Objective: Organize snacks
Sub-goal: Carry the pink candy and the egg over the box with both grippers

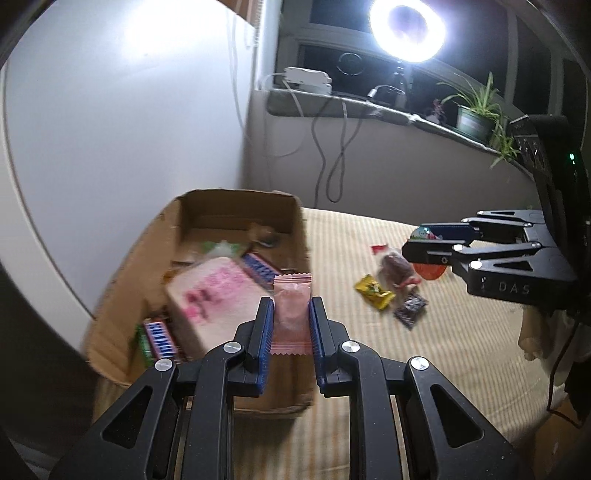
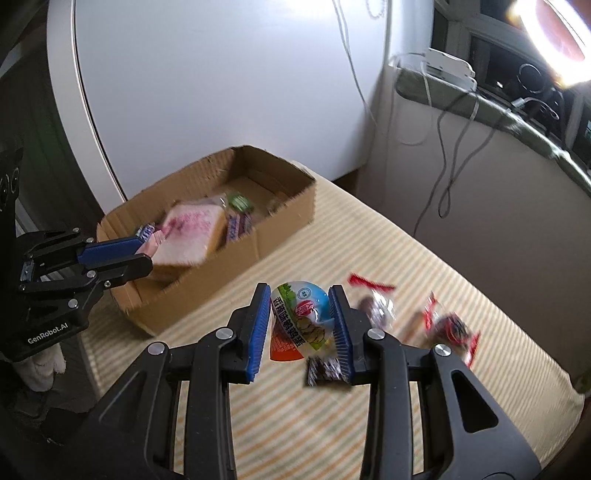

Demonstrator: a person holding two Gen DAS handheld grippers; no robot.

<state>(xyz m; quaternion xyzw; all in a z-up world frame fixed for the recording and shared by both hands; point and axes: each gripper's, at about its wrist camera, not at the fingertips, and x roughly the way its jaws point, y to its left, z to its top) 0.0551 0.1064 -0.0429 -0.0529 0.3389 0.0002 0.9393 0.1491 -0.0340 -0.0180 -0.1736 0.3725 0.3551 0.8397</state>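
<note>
A home room: potted plant on windowsill, ring light.

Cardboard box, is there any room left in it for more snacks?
Yes. The brown cardboard box is bare at its far end, beyond the green packet. Its near end is crowded by the big pink-printed bread bag and blue bars. Outside, the striped cloth is bare nearest the right gripper.

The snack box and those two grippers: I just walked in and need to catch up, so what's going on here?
A person is sorting snacks into the cardboard box. The left gripper holds a pink wrapped snack at the box. The right gripper holds a round sealed cup above the striped surface, where several small packets remain.
</note>
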